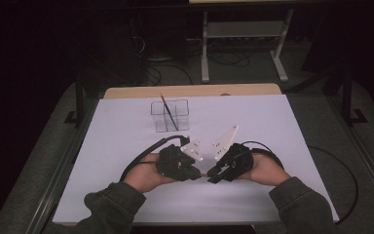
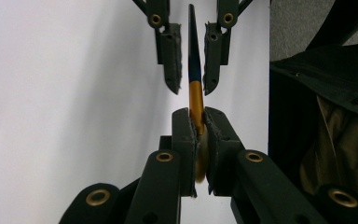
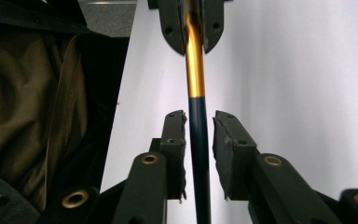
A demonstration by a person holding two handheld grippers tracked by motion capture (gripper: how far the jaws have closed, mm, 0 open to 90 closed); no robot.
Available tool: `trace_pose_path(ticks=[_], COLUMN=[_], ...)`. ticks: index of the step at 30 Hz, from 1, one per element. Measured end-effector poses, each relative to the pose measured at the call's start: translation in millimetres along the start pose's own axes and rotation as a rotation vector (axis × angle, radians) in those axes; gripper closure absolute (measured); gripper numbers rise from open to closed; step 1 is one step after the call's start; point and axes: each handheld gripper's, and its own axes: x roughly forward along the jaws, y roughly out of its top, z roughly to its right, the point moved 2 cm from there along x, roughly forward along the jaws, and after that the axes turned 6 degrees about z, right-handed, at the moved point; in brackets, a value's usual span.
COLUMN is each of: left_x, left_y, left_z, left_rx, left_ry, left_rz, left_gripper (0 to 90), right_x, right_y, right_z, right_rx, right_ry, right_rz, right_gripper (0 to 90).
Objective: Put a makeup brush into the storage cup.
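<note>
The left gripper (image 2: 197, 140) is clamped on the gold ferrule end of a paintbrush (image 2: 195, 93), while the right gripper (image 3: 199, 140) has its jaws parted either side of the dark blue handle without touching it. The brush spans the small gap between the two grippers, held just above the white tabletop (image 1: 126, 126) near the middle of its front edge.

The likely risk lies in the handover: if the left gripper lets go before the right one closes, the brush probably drops and rolls on the smooth surface. A skewed closing of the right jaws could also lever the thin handle sideways, since the left grip sits on only a short stretch of it.

Toward the back edge stands a clear divided holder (image 1: 170, 115) with another brush (image 1: 169, 112) leaning in it, well apart from both grippers. Nothing lies between.
</note>
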Motion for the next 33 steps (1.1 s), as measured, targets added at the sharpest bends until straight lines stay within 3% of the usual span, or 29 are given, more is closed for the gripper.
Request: trace_pose_path(ticks=[4, 13, 24, 27, 33], left_x=[1.5, 2.4, 2.8, 2.7, -2.2], left_y=[-1.1, 0.4, -0.6, -1.4, -5.6], left_z=[-0.1, -0.3, 0.3, 0.8, 0.0], left_rx=[-0.002, 0.007, 0.005, 0.025, -0.015], left_ry=[0.001, -0.004, -0.008, -0.002, 0.012], left_rz=[-0.011, -0.011, -0.012, -0.020, 0.012], left_gripper=[83.5, 83.7, 83.3, 81.2, 72.5], right_x=[-3.8, -1.6, 3.4, 5.0, 5.6], right_y=[5.2, 12.9, 12.9, 12.5, 9.5], right_z=[-1.1, -1.4, 0.0, -0.7, -0.2], right_rx=[0.000, -0.027, -0.027, -0.031, -0.027], right_ry=[-0.001, 0.023, 0.044, 0.044, 0.038], right_rz=[0.011, 0.002, -0.008, -0.011, -0.030], right_gripper=[70.4, 80.6, 82.5, 82.9, 82.9])
